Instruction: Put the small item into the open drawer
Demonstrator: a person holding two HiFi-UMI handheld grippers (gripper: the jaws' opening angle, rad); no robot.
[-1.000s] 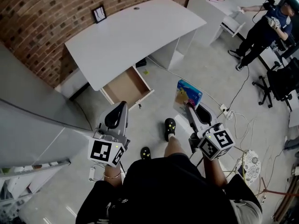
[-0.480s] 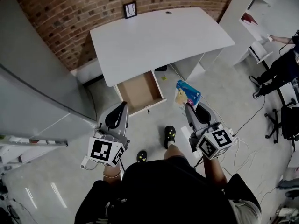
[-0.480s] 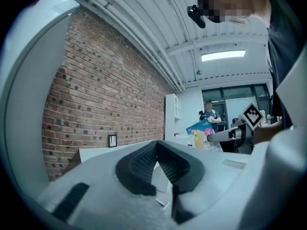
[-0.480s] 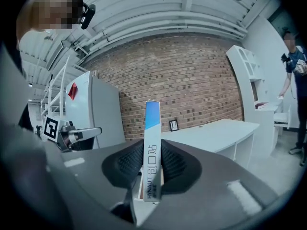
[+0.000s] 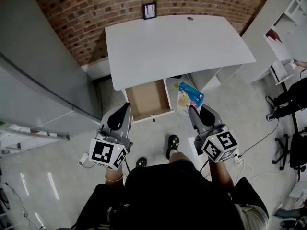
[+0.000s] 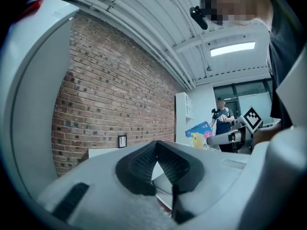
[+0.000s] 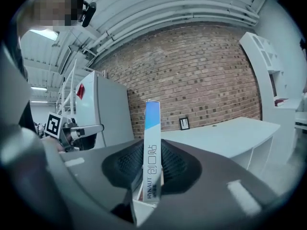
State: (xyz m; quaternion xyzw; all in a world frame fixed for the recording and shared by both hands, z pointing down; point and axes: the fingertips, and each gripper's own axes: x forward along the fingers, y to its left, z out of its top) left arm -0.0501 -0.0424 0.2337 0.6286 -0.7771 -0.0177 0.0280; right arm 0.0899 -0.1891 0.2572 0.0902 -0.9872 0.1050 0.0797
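Note:
My right gripper (image 5: 193, 110) (image 7: 152, 169) is shut on a small flat box (image 5: 189, 97) (image 7: 152, 150), blue and yellow on its face, held upright by its thin edge. It hangs above the floor just right of the open wooden drawer (image 5: 147, 100), which juts from under the white desk (image 5: 176, 42). The drawer looks empty. My left gripper (image 5: 124, 110) (image 6: 156, 164) hovers at the drawer's front left corner, its jaws shut with nothing between them.
A brick wall (image 5: 115, 1) with a small framed picture (image 5: 149, 11) backs the desk. A grey cabinet (image 5: 33, 75) stands to the left. White shelving (image 5: 288, 42) is at the right. Cables (image 5: 249, 152) lie on the floor by my feet (image 5: 172, 144).
I have stepped closer to the desk and turned to face it squarely. The drawer now lies right ahead of both grippers. The box stays gripped in the right one.

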